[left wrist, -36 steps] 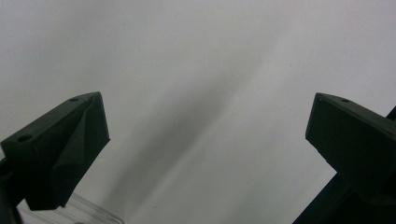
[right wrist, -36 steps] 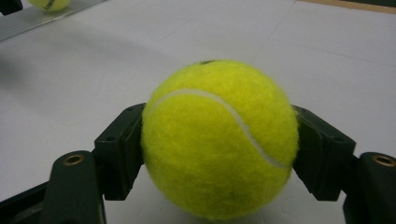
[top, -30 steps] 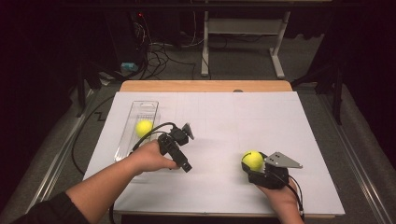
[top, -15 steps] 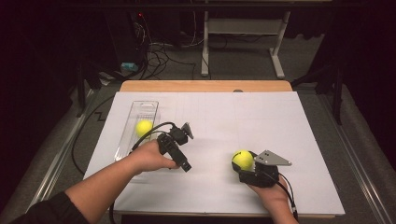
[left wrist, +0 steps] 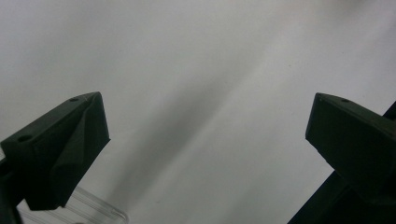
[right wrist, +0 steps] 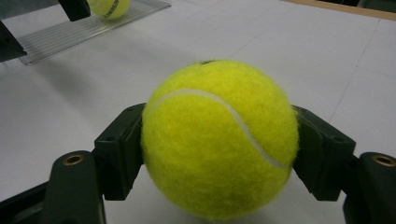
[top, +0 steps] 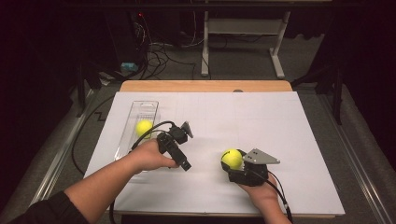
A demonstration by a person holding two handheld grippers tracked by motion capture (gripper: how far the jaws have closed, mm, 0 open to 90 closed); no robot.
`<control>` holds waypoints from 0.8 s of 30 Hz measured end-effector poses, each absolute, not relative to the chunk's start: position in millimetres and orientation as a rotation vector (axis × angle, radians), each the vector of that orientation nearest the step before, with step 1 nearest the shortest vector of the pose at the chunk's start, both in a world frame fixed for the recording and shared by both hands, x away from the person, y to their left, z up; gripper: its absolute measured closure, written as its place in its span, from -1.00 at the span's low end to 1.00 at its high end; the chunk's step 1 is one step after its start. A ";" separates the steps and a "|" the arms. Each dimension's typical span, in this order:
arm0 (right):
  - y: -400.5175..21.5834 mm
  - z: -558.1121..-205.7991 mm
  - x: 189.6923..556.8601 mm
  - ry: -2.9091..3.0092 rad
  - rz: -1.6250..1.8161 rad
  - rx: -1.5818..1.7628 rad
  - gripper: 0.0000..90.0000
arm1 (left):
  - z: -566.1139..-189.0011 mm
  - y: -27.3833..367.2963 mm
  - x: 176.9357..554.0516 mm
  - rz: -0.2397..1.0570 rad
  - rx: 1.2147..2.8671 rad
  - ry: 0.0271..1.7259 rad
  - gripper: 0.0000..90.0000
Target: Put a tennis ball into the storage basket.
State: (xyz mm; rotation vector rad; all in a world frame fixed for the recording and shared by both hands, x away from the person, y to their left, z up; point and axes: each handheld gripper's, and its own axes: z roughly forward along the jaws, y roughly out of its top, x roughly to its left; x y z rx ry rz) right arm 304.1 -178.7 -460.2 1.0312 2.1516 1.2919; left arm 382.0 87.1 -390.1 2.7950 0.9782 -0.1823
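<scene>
A: What's the right gripper [top: 233, 161] doing?

B: Its jaws are clamped on a tennis ball [right wrist: 219, 137], which sits squarely between the pads, just above the white table [top: 261, 121].

A: What could go wrong?

B: I'd guess the fuzzy ball could squirt forward out of the pads if the grip eases on the way to the clear tray [top: 140, 112], where another ball [top: 144, 127] lies.

A: Which way does it point?

B: It's round, so no long axis; its seam runs diagonally across the front. The left gripper [left wrist: 205, 130] has its jaws spread wide, with nothing between them.
</scene>
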 end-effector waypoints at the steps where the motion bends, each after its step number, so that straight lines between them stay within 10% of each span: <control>1: -176.6 -459.9 304.3 2.152 1.296 1.028 -0.39 | -389.9 87.3 381.9 -0.181 2.793 0.981 -0.99; 24: -123.0 -460.2 306.8 2.240 1.352 0.911 -0.39 | -390.6 89.3 384.6 -0.191 2.788 0.983 -0.99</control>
